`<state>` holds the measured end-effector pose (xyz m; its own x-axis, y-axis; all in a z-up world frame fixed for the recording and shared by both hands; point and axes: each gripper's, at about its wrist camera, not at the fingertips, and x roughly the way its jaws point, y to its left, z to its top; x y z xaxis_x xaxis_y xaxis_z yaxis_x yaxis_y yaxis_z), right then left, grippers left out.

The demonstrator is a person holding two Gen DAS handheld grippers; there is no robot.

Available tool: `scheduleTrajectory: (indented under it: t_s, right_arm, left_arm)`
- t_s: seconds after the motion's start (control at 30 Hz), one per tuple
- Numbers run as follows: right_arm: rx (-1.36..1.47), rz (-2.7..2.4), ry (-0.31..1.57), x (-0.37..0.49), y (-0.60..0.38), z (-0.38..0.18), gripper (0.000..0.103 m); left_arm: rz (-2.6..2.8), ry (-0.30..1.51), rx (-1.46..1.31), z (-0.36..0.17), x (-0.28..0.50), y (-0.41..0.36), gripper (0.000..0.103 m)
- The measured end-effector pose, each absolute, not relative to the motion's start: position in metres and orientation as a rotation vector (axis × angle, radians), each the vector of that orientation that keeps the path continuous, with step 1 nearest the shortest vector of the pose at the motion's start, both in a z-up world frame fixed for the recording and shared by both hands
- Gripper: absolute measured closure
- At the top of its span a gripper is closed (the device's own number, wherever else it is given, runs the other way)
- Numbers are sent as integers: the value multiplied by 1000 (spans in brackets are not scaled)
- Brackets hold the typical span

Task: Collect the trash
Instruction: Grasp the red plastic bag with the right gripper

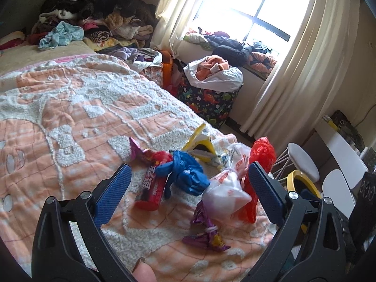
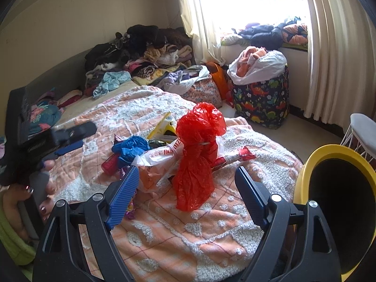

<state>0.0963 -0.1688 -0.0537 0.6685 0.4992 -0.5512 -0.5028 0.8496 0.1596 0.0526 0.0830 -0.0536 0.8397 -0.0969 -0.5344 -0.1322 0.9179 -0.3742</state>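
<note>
Trash lies in a heap on the orange and white bedspread (image 1: 70, 117): a red plastic bag (image 1: 260, 157) (image 2: 197, 155), a white printed bag (image 1: 225, 188) (image 2: 155, 162), a crumpled blue bag (image 1: 185, 171) (image 2: 131, 148), a red snack tube (image 1: 152, 188), a purple wrapper (image 1: 206, 235) and a yellow package (image 1: 199, 141) (image 2: 164, 129). My left gripper (image 1: 188, 176) is open and empty, just short of the heap. My right gripper (image 2: 185, 178) is open and empty, with the red bag between its fingers. The left gripper (image 2: 65, 141) shows at the left of the right wrist view.
A yellow-rimmed bin (image 2: 333, 199) (image 1: 298, 181) stands beside the bed on the right. A dinosaur-print basket (image 2: 263, 96) (image 1: 211, 98) full of clothes stands by the window. Clothes (image 1: 94, 11) are piled at the bed's far end. A white stool (image 1: 303, 159) is near the bin.
</note>
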Motion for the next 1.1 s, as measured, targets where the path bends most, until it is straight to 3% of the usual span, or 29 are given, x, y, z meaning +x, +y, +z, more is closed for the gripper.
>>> scheduleTrajectory:
  t_s: [0.13,0.4,0.53,0.63,0.7,0.87,1.1]
  right_arm:
    - [-8,555,657,110,-162,-64,22]
    - [25,535,758,138,-153,-89,23]
    - [45,529,796,150,-152,-99,26]
    - [68,530,824,157,-150,-105,34]
    - [94,560,841,161,-150,-109,58]
    - [115,614,851,160,-151,-112,85]
    - [102,619,809,142,-158,-105,91]
  left_arm:
    - [-2,612,-429,-65,51,85,21]
    - [-73,693,-431,-84,56,75,22]
    - [-103,746,-432,-97,59,67,36]
    - [-127,780,-428,-104,61,59,40]
    - [-146,803,-419,-108,62,53,42]
    - [-179,851,-379,-120,63,36,45]
    - [-168,898,-360,-131,69,31,57]
